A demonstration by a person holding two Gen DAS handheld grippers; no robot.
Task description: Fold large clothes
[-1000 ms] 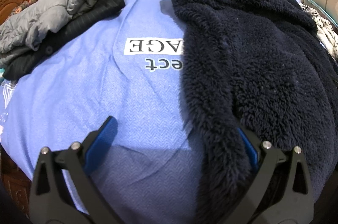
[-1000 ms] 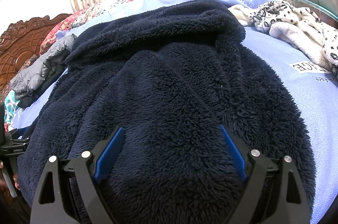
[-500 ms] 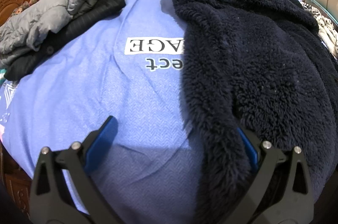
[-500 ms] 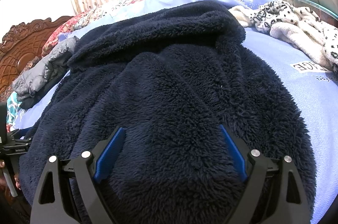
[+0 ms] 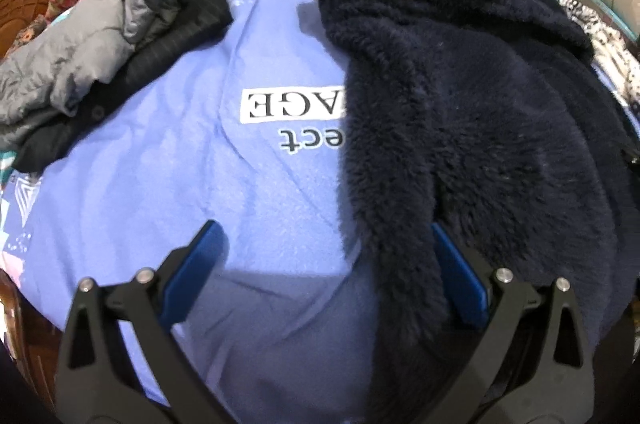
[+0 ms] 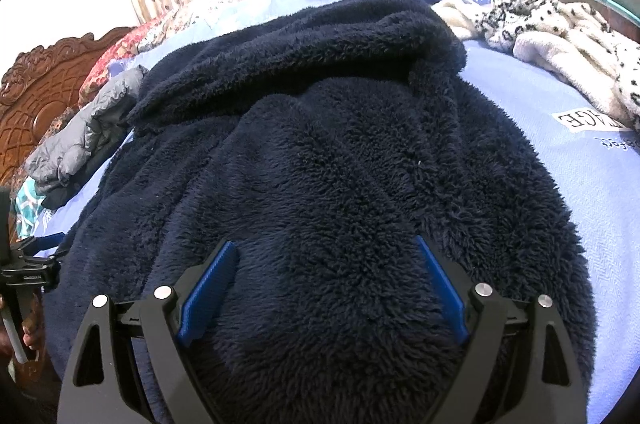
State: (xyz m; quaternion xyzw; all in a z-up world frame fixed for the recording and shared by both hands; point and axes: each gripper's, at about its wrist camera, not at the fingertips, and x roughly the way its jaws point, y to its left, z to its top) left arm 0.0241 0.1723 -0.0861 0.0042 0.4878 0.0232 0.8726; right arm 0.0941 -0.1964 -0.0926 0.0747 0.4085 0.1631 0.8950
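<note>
Clearly the navy fleece garment (image 6: 340, 152) is the piece to fold: it lies spread on the blue bed sheet (image 5: 168, 160), taking up the middle and right of the bed, with its thick rolled edge, perhaps a hood or collar, at the far end. Both tools are at its near hem. The left hand-held gripper (image 5: 326, 264) is spread wide and holds nothing; its right finger is tucked against the fleece's left edge while its left finger sits over bare sheet. The right hand-held gripper (image 6: 328, 276) is equally wide and empty, poised right over the pile of the near middle of the garment.

To do this step well, I would judge that each gripper should take the hem near a corner rather than the middle, so the fold comes out square. The fleece is thick and soft, so a deep bite through the whole layer will likely hold better than a pinch of fluff, which could slip. Take care to catch only fleece and not the sheet beneath, especially on the left, where the edge meets the sheet beside the printed label (image 5: 292, 104). Lifting both sides evenly should keep the far edge from dragging toward the grey puffy jacket (image 5: 100, 36) on the far left or the spotted white garment (image 6: 560, 36) on the far right.
</note>
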